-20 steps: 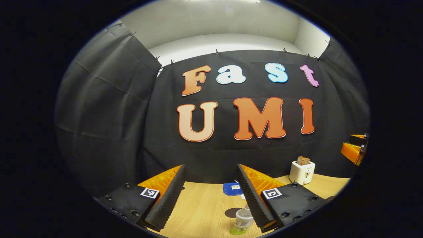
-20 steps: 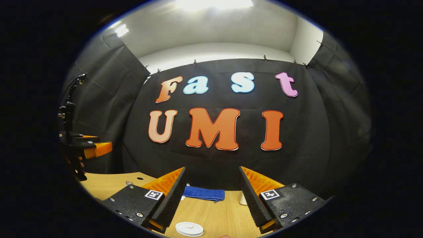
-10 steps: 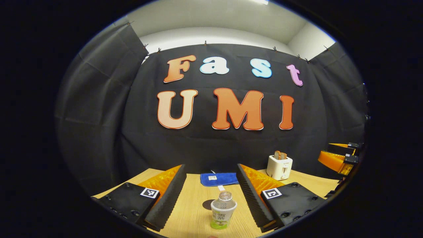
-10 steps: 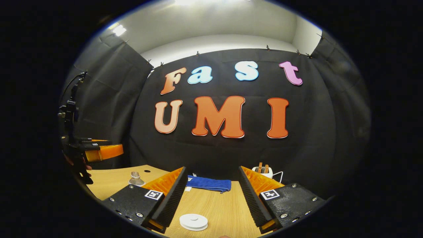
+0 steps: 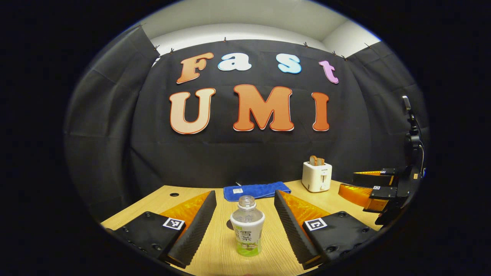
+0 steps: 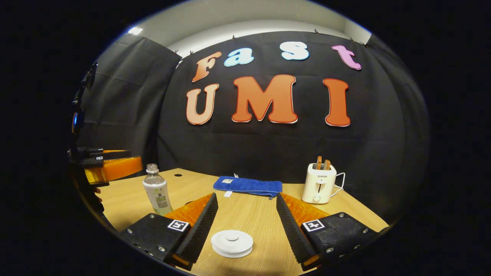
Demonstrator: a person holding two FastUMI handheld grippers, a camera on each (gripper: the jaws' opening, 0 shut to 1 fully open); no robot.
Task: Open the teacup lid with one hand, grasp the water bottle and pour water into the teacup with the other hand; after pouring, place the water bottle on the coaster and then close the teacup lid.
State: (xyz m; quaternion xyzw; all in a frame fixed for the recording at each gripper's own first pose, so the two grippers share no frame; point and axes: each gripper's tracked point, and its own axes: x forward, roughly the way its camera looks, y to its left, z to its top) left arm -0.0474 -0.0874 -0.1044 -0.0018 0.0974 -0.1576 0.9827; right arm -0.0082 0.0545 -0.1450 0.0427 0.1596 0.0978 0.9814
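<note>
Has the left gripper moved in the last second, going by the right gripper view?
Cannot tell: the left gripper sits higher against the table edge, but the camera tilted too.

Two low fisheye views across a wooden table toward the booth's back wall.

The left gripper view looks forward from just above the table (image 5: 184, 195), close behind the water bottle (image 5: 247, 226). The right gripper view sits beside it, close over the teacup lid (image 6: 232, 243). Both share the blue cloth (image 5: 256, 190), toaster (image 5: 317, 175), bottle, and the other gripper at the edge.

One bottle (image 5: 247, 226), one toaster (image 5: 317, 176), one towel (image 5: 256, 190)
</note>
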